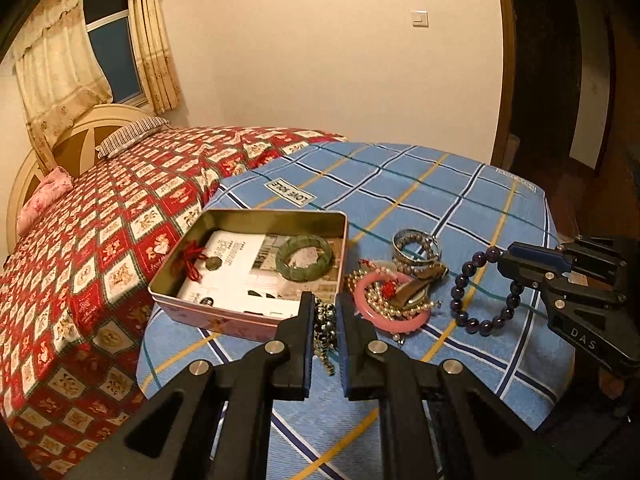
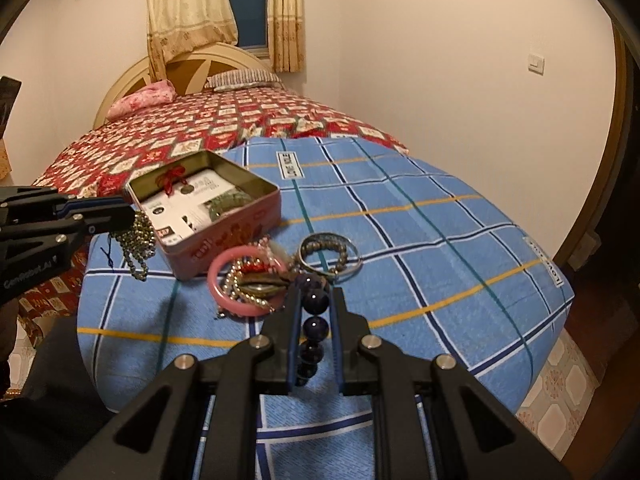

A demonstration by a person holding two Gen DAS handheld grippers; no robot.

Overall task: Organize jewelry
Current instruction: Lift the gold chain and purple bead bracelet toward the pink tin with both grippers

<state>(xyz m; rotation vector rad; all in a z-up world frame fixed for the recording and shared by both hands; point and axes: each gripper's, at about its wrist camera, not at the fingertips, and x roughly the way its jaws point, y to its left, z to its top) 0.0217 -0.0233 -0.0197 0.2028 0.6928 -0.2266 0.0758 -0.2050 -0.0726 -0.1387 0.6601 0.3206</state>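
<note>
A green jade bangle (image 1: 305,257) already lies in the open pink metal tin (image 1: 224,312). The left hand-held gripper (image 1: 323,320) clamps a dark beaded strand (image 1: 325,332), and the right hand-held gripper (image 2: 315,312) clamps a purple round-bead bracelet (image 2: 315,300). A tangled pile with a pink bangle (image 1: 386,312) at the tin's three o'clock is left.

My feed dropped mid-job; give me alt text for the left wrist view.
The left claw is shut on a dark beaded strand near the open pink tin, which holds a green bangle. At right, the right claw grips a purple bead bracelet beside a jewelry pile on blue plaid cloth.
</note>
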